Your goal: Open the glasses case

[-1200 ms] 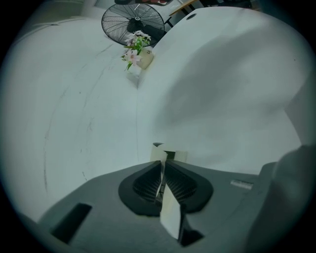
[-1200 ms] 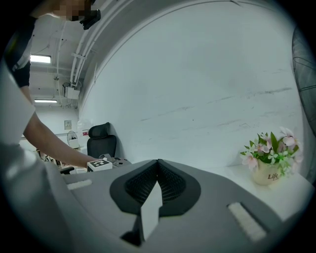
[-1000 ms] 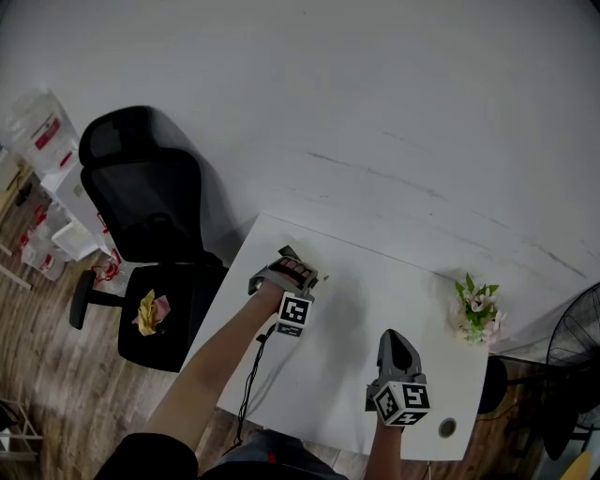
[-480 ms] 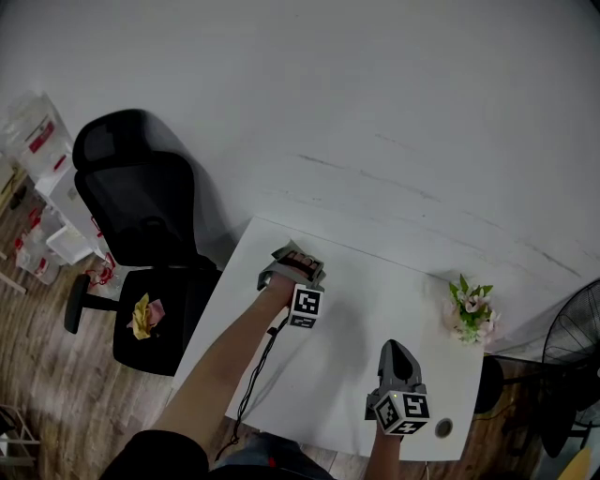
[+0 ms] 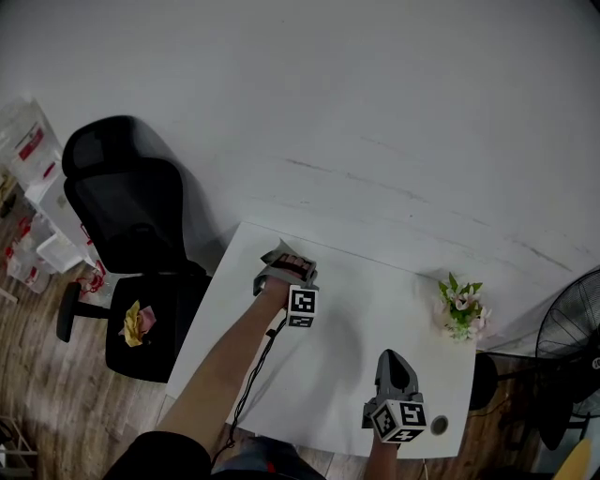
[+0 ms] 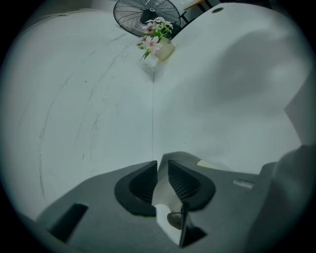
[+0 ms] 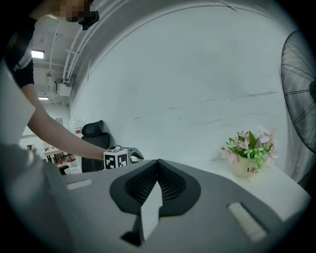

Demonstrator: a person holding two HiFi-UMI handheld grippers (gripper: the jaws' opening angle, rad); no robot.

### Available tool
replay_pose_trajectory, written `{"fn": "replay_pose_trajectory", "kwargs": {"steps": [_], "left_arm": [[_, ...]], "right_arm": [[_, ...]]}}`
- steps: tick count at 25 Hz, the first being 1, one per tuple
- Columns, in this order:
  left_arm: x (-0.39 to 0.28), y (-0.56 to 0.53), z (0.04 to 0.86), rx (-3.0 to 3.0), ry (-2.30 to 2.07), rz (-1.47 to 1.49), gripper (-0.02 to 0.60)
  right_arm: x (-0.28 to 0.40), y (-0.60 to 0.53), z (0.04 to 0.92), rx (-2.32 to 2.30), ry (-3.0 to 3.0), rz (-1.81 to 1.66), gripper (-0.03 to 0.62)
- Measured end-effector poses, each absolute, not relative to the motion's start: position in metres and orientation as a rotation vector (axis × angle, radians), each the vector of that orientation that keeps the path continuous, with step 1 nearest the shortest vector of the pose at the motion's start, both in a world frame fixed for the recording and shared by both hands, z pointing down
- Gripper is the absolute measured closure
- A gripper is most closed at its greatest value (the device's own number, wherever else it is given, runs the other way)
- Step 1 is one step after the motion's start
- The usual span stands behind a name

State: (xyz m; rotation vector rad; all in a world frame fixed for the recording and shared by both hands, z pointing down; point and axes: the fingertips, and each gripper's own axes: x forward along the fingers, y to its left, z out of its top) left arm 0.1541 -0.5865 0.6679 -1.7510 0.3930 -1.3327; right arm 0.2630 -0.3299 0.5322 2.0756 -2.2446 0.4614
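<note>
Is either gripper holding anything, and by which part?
Nothing. The left gripper is opening, nothing between its jaws; the right gripper is shut, empty.

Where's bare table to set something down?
Bare: the middle of the table, between the left gripper (jaws opening, nothing between them), the flower pot and the right gripper. Crowded: near-right corner, that gripper beside a round hole.

The left gripper (image 6: pixel 162 163) has its dark ribbed jaws opening, and the narrow gap between them shows only the white table top (image 6: pixel 237 89). At the table's far end stands a small cream pot of pink flowers (image 6: pixel 157 42), with a black wire-caged fan (image 6: pixel 133 15) behind it.
</note>
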Motion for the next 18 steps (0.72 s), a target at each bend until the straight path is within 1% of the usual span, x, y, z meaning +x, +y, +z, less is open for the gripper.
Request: {"fn": "replay_pose_trajectory", "kwargs": {"steps": [8, 11, 15, 18], "left_arm": [[0.153, -0.59, 0.662, -1.786, 0.444, -1.326, 0.471], [0.147, -0.587, 0.654, -1.801, 0.467, -1.308, 0.468], [0.135, -0.574, 0.631, -1.877, 0.539, -1.244, 0.462], [0.125, -0.558, 0.602, -2.016, 0.677, -1.138, 0.462]], "right_arm": [[0.271, -0.316, 0.53, 2.11, -2.21, 0.461, 0.586], [0.269, -0.316, 0.527, 2.11, -2.218, 0.45, 0.586], [0.262, -0.321, 0.521, 2.099, -2.253, 0.432, 0.586], [0.255, -0.326, 0.513, 2.091, -2.285, 0.41, 0.586]]}}
